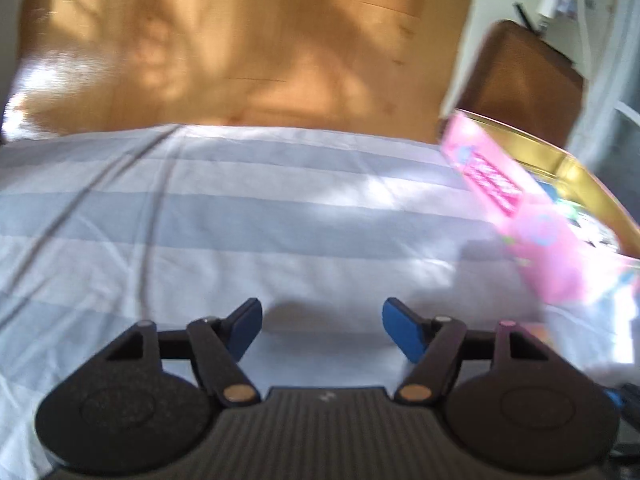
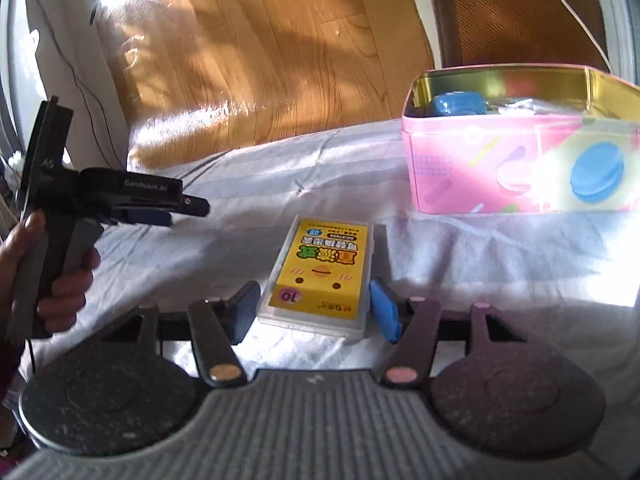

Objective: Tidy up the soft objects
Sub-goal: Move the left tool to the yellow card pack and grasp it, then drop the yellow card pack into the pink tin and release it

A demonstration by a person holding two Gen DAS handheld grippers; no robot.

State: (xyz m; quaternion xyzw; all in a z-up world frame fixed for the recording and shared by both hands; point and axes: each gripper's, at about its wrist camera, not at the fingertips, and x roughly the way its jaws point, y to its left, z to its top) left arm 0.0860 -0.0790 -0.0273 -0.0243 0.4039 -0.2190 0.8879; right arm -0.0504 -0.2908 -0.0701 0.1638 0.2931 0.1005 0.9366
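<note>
Right gripper [image 2: 314,308] jaws straddle the yellow case [image 2: 320,276], unclenched; left gripper [image 1: 322,332] released; a shallow bite could drop it short of the pink tin [image 2: 520,164]

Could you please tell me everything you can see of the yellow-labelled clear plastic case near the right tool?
The clear plastic case is a flat rectangular box with rounded corners, and a yellow label with a cartoon face, printed characters and a pink "10" covers its top. It lies flat on the striped bedsheet, its lid shut, its label upside down to the right wrist camera. It sits between the open blue pads of the right tool, which flank its near end; whether they touch it is unclear. The pink tin stands apart, further back.
</note>
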